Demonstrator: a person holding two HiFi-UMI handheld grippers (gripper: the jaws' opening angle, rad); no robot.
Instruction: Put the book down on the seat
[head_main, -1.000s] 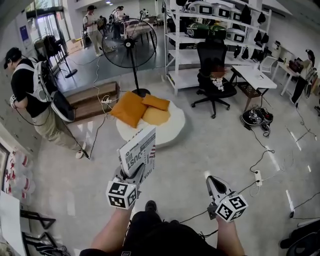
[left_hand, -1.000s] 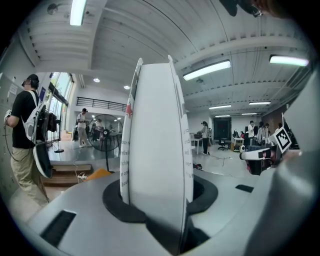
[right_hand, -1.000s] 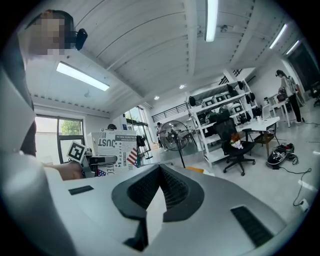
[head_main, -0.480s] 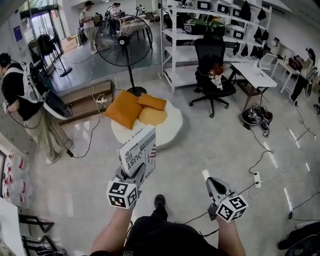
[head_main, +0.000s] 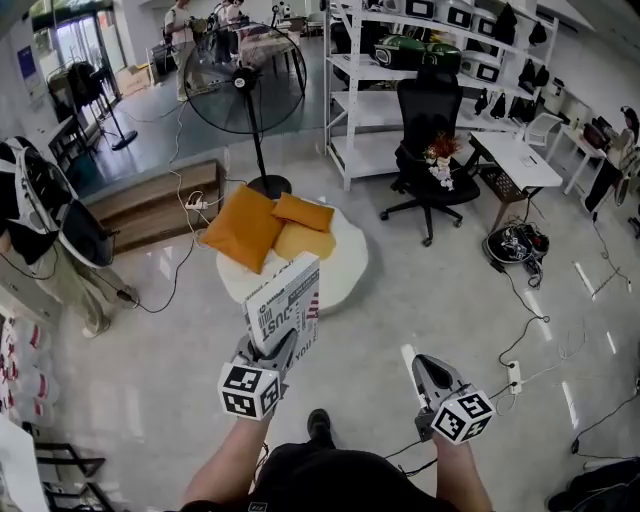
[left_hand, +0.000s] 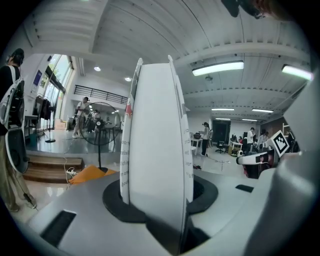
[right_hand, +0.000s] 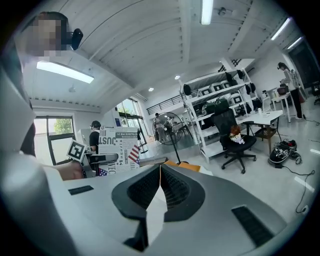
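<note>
"White cover with black lettering: where is the book (head_main: 285, 305) in the head view?" the first asks.

"Upright in the left gripper (head_main: 270, 348), whose jaws clamp its lower edge," says the second. "It is up in the air over the grey floor (head_main: 450, 290), nearer than the seat (head_main: 345, 262)."

"And the seat itself?"

"A round white pad on the floor, on the far side of the book, with orange cushions (head_main: 240, 228) on its left part. A standing fan (head_main: 237, 75) rises beyond it. A black office chair (head_main: 430, 130) and a white desk (head_main: 515, 160) stand at the far right. The right gripper (head_main: 420, 364) hangs to the right, well apart from the book."

"What does the left gripper view give?"

"The book edge-on, filling the middle, with both jaws pressed against its covers. The covers bow slightly apart higher up. The fan and an orange cushion show to the left behind it."

"And the right gripper view?"

"Its jaws are closed together with nothing between them. Off to the left, the book's printed cover, with a flag motif on it, stands in the other gripper. The office chair and white shelving (right_hand: 220, 91) are at the far right."
</note>
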